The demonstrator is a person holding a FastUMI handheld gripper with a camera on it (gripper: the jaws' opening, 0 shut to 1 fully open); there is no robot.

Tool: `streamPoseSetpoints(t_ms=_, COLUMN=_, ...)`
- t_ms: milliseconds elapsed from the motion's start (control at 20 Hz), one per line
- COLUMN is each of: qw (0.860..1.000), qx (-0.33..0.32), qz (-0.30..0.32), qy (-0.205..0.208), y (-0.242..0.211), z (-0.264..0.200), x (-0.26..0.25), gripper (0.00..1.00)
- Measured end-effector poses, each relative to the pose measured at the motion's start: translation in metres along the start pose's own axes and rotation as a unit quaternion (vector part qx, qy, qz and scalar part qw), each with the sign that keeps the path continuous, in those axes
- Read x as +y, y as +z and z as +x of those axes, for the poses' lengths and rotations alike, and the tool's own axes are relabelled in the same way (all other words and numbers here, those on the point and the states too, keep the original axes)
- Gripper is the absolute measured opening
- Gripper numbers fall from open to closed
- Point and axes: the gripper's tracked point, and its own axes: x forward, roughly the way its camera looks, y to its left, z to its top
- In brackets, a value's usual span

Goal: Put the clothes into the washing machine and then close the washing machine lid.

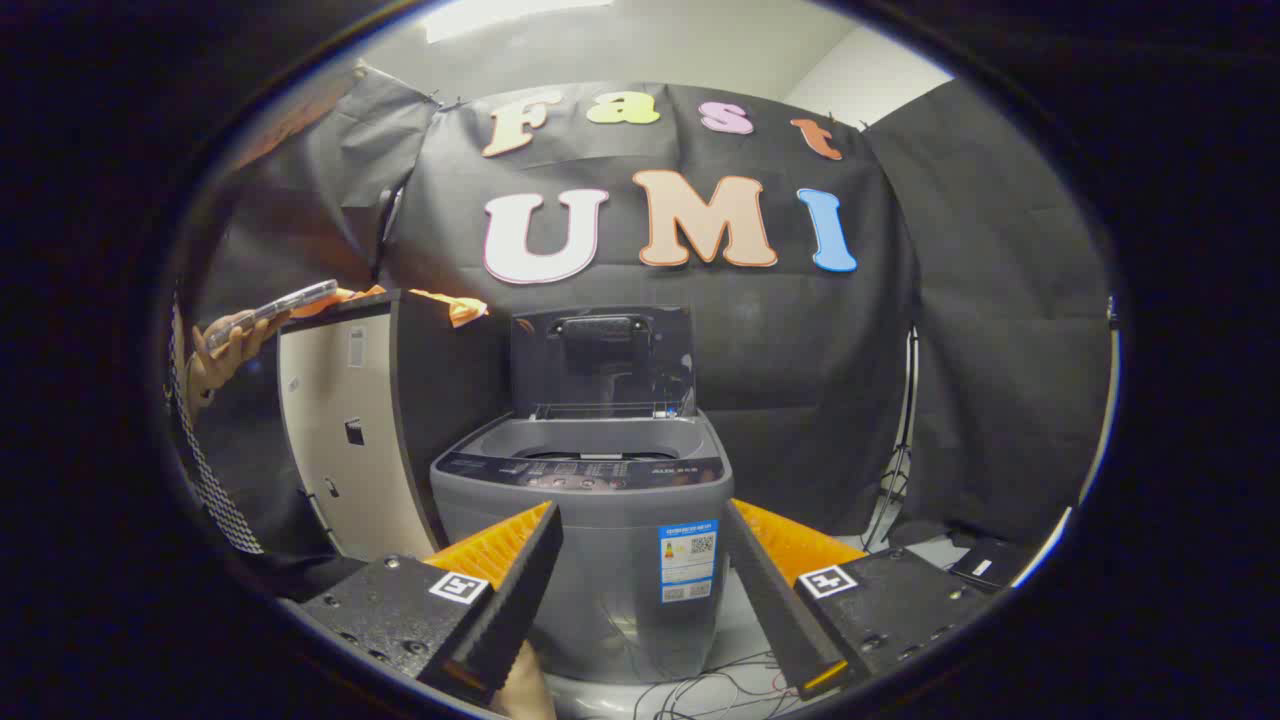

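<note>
Tool (640,540) is spread wide, 2 fingers (510,590) apart with nothing between them but air, held low in front of the washer (585,560). Washer sits just ahead of the fingers, centred in the gap, front panel facing us. Lid (603,360) is up, standing near vertical at the back against the black wall cloth. Top opening is clear to reach from above; drum contents can't be seen from this low angle.

Left of the washer, touching or nearly so, a tall cabinet (340,440) with a pale front and dark side. Orange clothes (455,305) lie on its top, one end drooping over the edge toward the washer. A person's hand (225,350) at the cabinet's far left holds a phone (270,308).

Right of the washer is open room back to the cloth, with a stand leg (895,470) there. Loose cables (720,690) on the floor by the washer base.
</note>
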Motion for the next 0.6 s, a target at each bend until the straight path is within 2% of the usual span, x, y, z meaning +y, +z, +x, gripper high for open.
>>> streamPoseSetpoints(t_ms=600, qw=1.000, qx=0.000, qz=0.001, qy=-0.005, y=-0.0001, z=-0.0002, x=-0.0022, gripper=0.97)
